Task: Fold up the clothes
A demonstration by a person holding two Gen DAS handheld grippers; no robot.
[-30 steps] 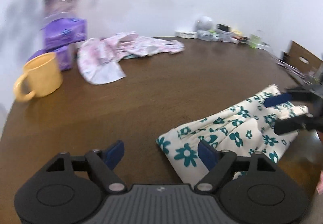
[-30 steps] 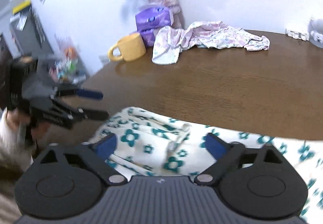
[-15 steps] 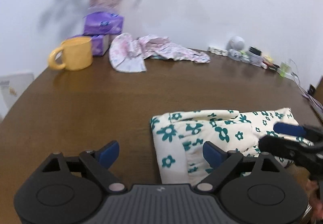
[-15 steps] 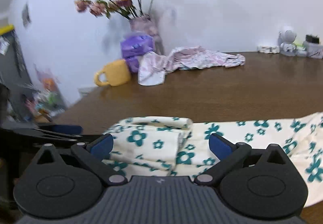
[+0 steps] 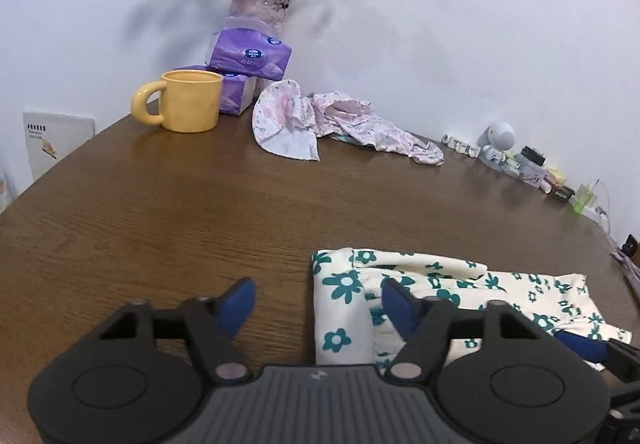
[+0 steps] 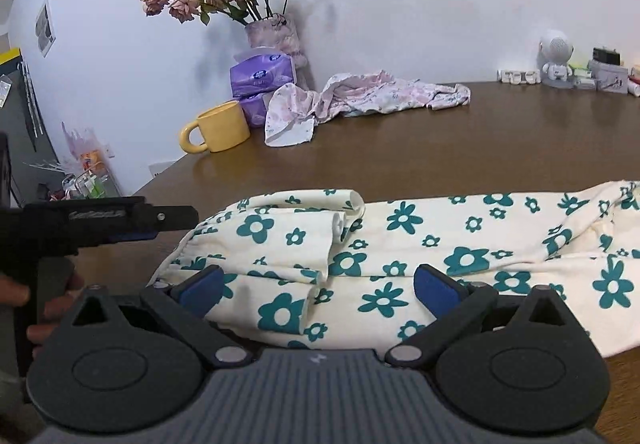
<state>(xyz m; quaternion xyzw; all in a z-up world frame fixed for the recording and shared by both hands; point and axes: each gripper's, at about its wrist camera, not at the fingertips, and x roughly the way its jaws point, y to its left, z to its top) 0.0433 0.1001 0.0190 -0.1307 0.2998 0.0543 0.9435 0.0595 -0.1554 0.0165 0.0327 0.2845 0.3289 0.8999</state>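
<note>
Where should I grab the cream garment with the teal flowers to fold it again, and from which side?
Probably the garment's folded left end, at its near corner. Layers stack there in thick rolled edges, a firm bite for the right gripper, whose open jaws already straddle that near edge. Come in low from the near table edge; the left gripper, open, sits beside that end.

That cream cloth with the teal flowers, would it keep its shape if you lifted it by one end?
Probably not. The flowered cloth lies in soft rolls and creases, so it would likely droop. It looks thin, probably light. On the smooth wooden table a push might bunch it.
</note>
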